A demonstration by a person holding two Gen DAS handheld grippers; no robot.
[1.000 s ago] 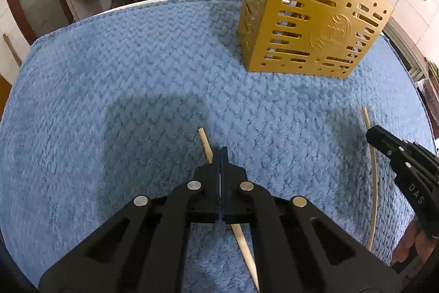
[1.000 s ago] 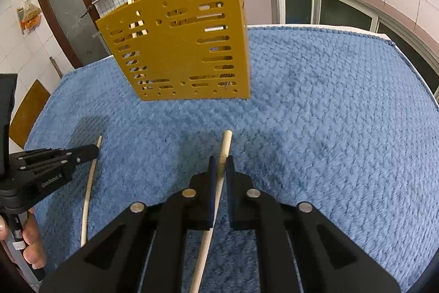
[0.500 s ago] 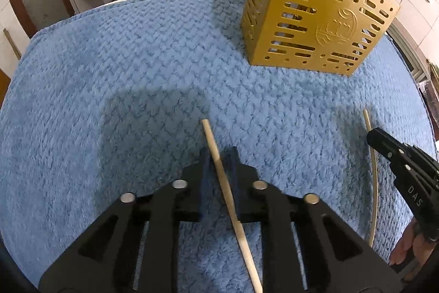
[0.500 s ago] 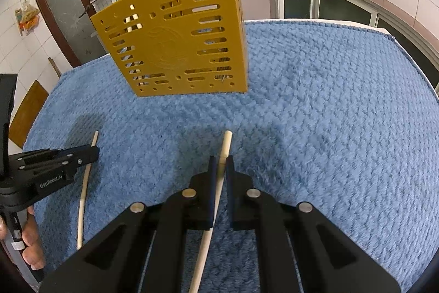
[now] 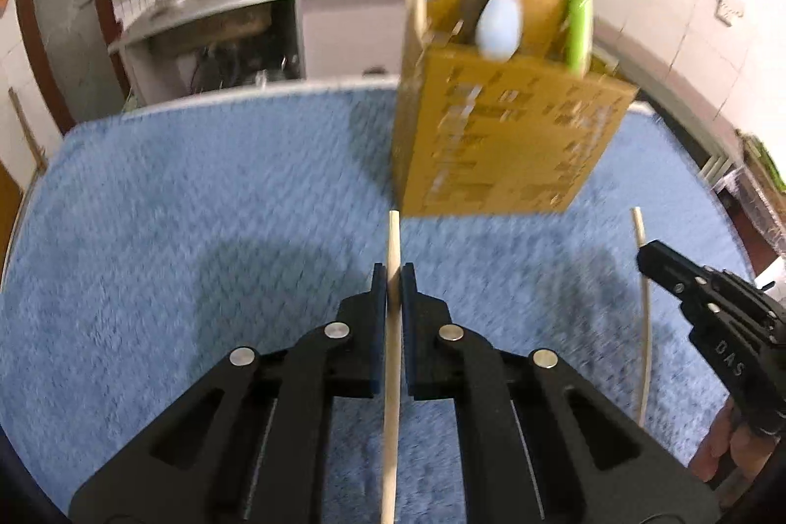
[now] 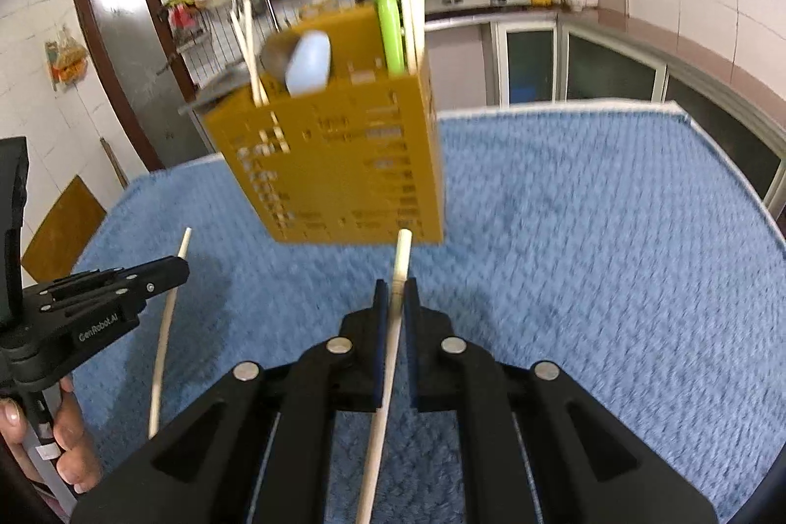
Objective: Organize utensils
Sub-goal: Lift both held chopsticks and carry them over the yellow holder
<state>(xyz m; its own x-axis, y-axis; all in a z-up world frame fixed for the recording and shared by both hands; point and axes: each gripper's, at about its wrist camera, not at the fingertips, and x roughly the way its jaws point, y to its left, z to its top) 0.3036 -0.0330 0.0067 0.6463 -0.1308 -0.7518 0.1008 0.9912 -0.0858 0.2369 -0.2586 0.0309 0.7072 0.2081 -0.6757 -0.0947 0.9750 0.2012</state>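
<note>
A pale wooden chopstick (image 5: 393, 327) is clamped in the left hand-held gripper (image 5: 393, 278), and a second chopstick (image 6: 393, 327) is pinched in the right hand-held gripper (image 6: 395, 293). Both are held over the blue towel (image 5: 172, 229) covering the desk. The yellow slotted utensil holder (image 6: 334, 165) is seen towards the far edge, with wide bare towel left on either side of it.

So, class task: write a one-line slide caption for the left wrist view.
Left tongs grip a chopstick above blue cloth, facing the yellow utensil holder.
</note>
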